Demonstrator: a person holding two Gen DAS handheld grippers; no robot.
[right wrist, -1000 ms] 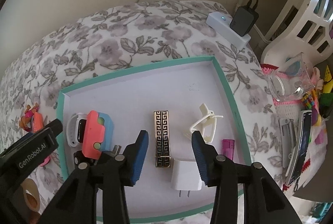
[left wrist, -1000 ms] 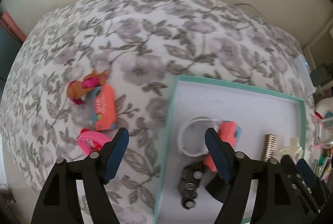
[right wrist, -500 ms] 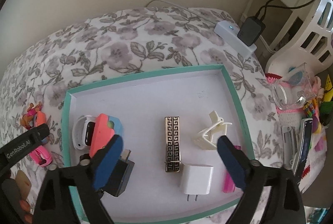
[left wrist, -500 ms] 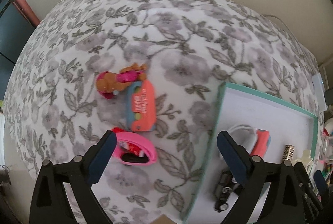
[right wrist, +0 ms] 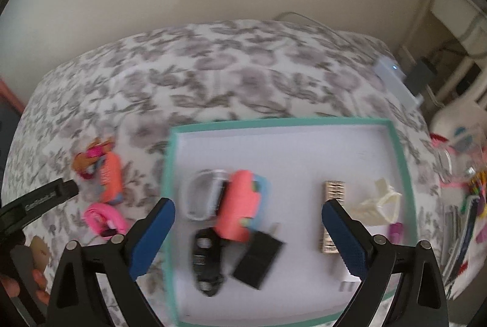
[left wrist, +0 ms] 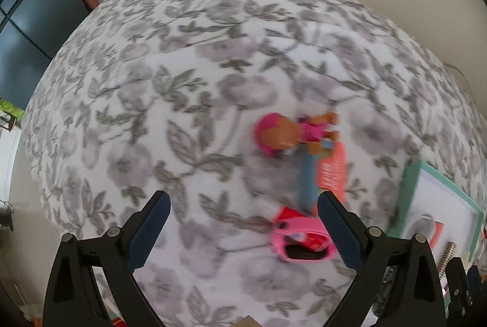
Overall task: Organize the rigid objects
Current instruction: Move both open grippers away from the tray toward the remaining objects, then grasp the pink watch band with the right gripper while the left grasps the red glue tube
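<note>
We judge the three small toys left on the flowered surface to be light, hard plastic that will not give under a squeeze. The pink watch lies just ahead of our left tool, close to its right finger; its looped band looks awkward, so we would pinch across the chunky body. Beyond it lie the orange toy phone, best taken across its narrow sides, and the dog figure, rounded and likely slippery. The left tool is spread wide and empty, and so is the right tool, which hangs over the teal tray. Since half a second ago the left tool has swung left, carrying the toys toward its right finger, while the right tool has shifted left over the tray's left half.
</note>
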